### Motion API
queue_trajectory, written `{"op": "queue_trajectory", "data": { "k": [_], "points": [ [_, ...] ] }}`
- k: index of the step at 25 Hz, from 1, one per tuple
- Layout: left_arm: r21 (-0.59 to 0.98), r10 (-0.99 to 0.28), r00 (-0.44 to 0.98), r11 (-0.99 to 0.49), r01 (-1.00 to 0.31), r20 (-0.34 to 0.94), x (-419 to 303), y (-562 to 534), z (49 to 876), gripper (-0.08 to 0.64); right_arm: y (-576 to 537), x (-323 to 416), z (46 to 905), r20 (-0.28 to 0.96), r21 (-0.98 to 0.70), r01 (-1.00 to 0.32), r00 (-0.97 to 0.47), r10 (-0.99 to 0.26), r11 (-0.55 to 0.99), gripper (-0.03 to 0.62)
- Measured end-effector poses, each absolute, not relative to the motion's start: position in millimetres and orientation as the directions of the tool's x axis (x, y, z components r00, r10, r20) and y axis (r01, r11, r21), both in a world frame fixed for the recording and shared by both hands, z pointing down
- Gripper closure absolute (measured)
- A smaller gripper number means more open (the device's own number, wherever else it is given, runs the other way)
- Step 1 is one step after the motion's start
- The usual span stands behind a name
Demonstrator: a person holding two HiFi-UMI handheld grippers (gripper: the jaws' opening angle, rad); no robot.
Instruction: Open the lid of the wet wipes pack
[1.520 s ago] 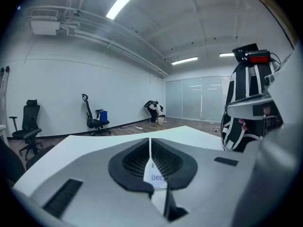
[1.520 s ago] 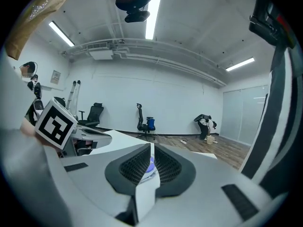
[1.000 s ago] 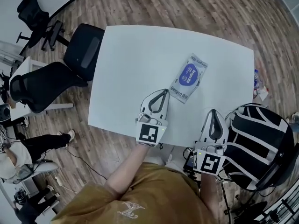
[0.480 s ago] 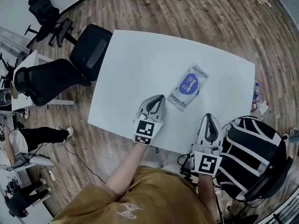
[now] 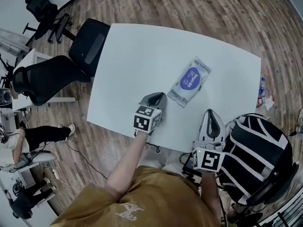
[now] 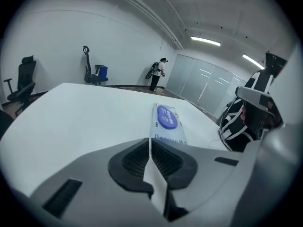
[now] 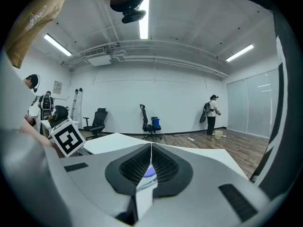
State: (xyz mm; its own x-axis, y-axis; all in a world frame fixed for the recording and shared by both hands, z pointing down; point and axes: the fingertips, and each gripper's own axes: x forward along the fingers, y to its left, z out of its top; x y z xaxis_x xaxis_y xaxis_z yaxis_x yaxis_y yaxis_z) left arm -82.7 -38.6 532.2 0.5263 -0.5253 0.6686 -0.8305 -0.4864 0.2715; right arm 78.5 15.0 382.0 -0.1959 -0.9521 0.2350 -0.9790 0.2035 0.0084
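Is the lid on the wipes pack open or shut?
Shut. The blue oval lid lies flat against the wet wipes pack, no flap raised, in both head and left gripper views.

wet wipes pack (image 5: 190, 81) — "Deeyeo", rest unreadable

Left gripper (image 5: 159, 97): jaws closed together, nothing between them, pitched steeply downward. Right gripper (image 5: 211, 113): jaws closed together, nothing between them, held nearer level. Left forearm (image 5: 127, 161) bare, extended forward behind its jaws.
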Motion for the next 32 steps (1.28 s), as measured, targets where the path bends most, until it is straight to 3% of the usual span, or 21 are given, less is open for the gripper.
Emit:
{"op": "queue_trajectory", "data": {
  "k": [11, 19, 27, 32],
  "points": [
    [0.411, -0.35, 0.572, -0.436, -0.801, 0.742, -73.0, -33.9, 566.0, 0.454, 9.9, 72.8, 391.1, 0.255, 0.018, -0.974, -0.215, -0.943, 0.227, 0.584],
    [0.522, -0.298, 0.615, -0.339, -0.783, 0.73, -73.5, -42.2, 566.6, 0.456, 8.4, 87.0, 396.9, 0.261, -0.044, -0.983, -0.186, -0.947, 0.181, 0.584],
    [0.724, -0.211, 0.744, -0.176, -0.667, 0.634, -59.1, -46.4, 565.2, 0.457, 8.9, 96.2, 396.6, 0.257, -0.04, -0.987, -0.162, -0.953, 0.157, 0.584],
    [0.754, -0.23, 0.757, -0.121, -0.645, 0.611, -61.8, -50.6, 567.2, 0.518, 11.3, 96.9, 398.1, 0.259, -0.039, -0.987, -0.162, -0.952, 0.157, 0.584]
  ]
}}
